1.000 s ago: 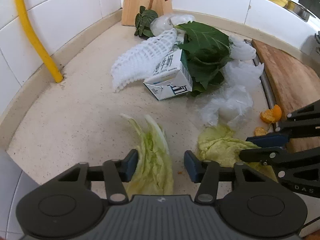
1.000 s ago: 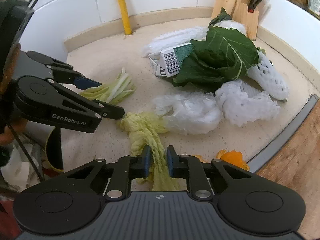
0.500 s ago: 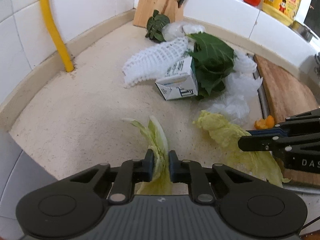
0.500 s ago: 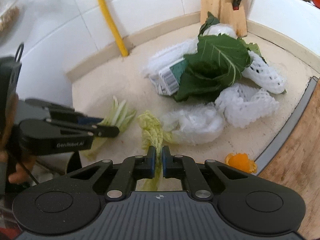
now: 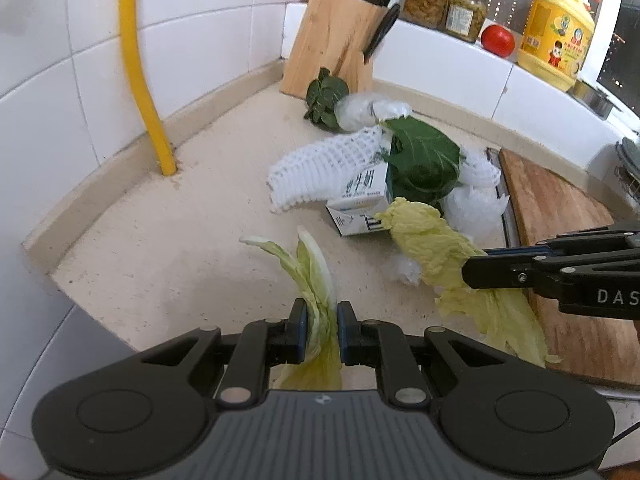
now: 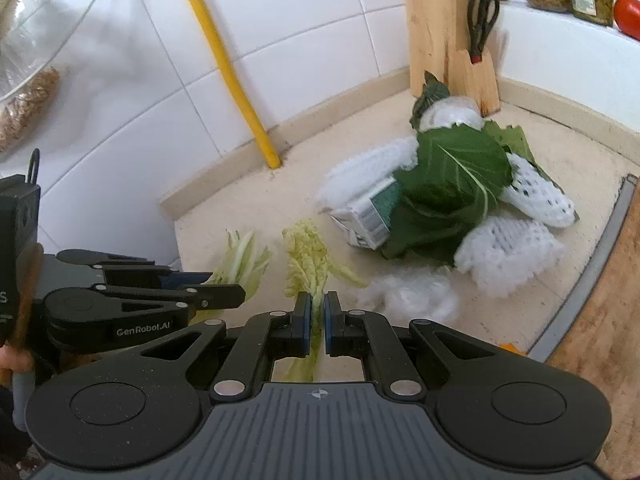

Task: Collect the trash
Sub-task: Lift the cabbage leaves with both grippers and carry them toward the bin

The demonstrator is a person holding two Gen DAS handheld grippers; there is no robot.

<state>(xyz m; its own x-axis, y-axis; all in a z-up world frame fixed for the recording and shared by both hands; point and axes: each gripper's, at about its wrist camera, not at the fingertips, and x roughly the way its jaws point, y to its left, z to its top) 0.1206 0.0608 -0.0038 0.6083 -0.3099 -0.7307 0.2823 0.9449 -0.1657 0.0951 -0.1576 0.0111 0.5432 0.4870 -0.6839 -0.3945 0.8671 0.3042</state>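
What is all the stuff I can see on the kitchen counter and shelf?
cabbage leaves: two, pale green, one in each gripper
milk carton: one, white, counter middle
dark leaves: several, dark green, on carton
foam nets: several, white, around carton
plastic wrap: crumpled, clear, near carton
knife block: one, wooden, corner
pipe: one, yellow, wall
cutting board: one, brown, right
jars: two, glass, shelf
tomato: one, red, shelf
bottle: one, yellow, shelf
left gripper: black, shut on leaf
right gripper: black, shut on leaf

A green leaf point(image 5: 420, 160) hides much of the carton point(image 5: 362, 200). The jar point(image 5: 466, 18) labels are too small to read. The board point(image 5: 560, 216) runs off the frame's right edge.
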